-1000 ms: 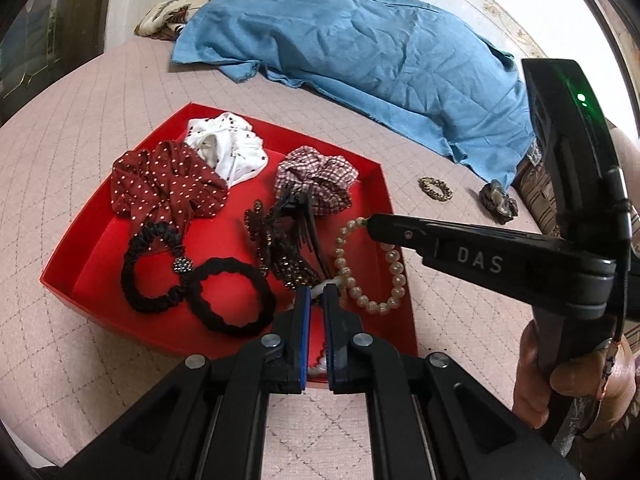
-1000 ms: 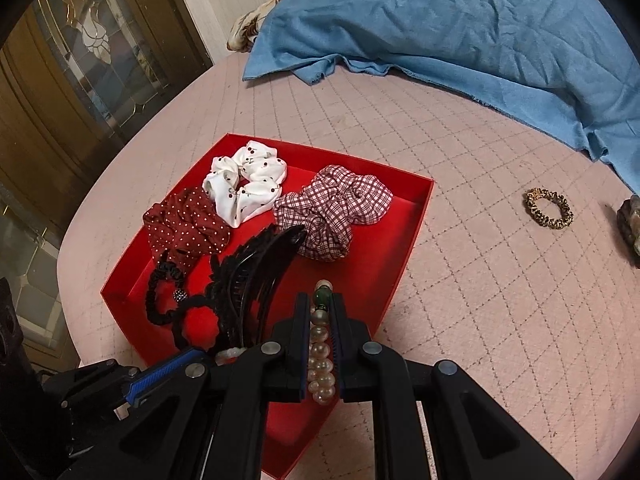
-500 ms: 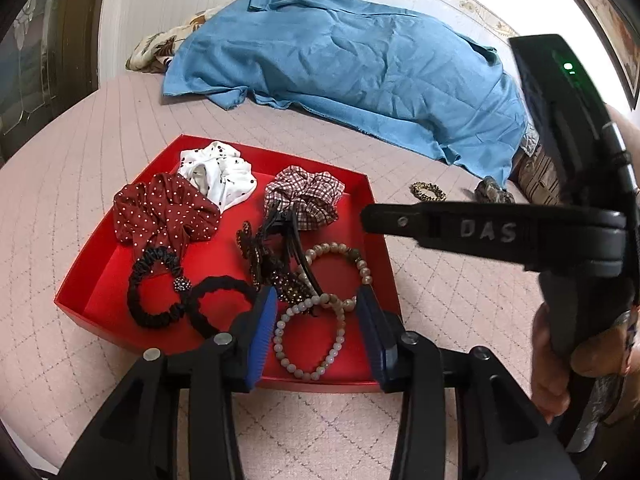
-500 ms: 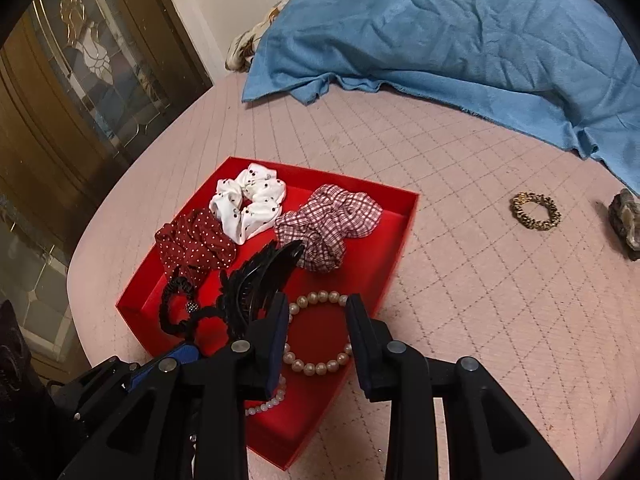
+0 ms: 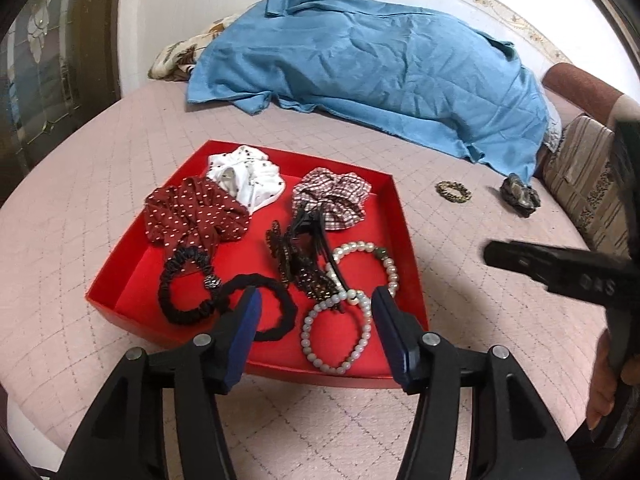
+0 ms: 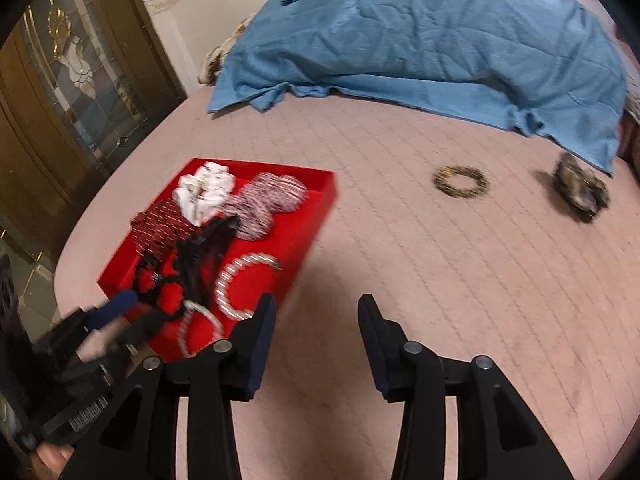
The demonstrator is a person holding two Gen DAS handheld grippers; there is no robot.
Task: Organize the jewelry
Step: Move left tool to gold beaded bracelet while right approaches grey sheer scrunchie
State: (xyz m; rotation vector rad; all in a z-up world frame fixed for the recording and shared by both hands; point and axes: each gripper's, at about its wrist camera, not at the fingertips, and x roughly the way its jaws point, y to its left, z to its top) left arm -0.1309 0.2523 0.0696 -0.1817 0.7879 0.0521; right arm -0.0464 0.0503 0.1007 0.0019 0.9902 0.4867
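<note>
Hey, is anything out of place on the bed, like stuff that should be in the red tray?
Yes. A leopard-print hair tie and a dark mottled scrunchie lie loose on the pink quilt, well outside the red tray that holds the other pieces, near the blue cloth.

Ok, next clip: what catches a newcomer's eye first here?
The bright red tray on the pink quilted bed, crowded with scrunchies, black hair ties and two bead bracelets. Behind it sprawls a big blue cloth; a leopard-print hair tie lies alone to the tray's right.
</note>
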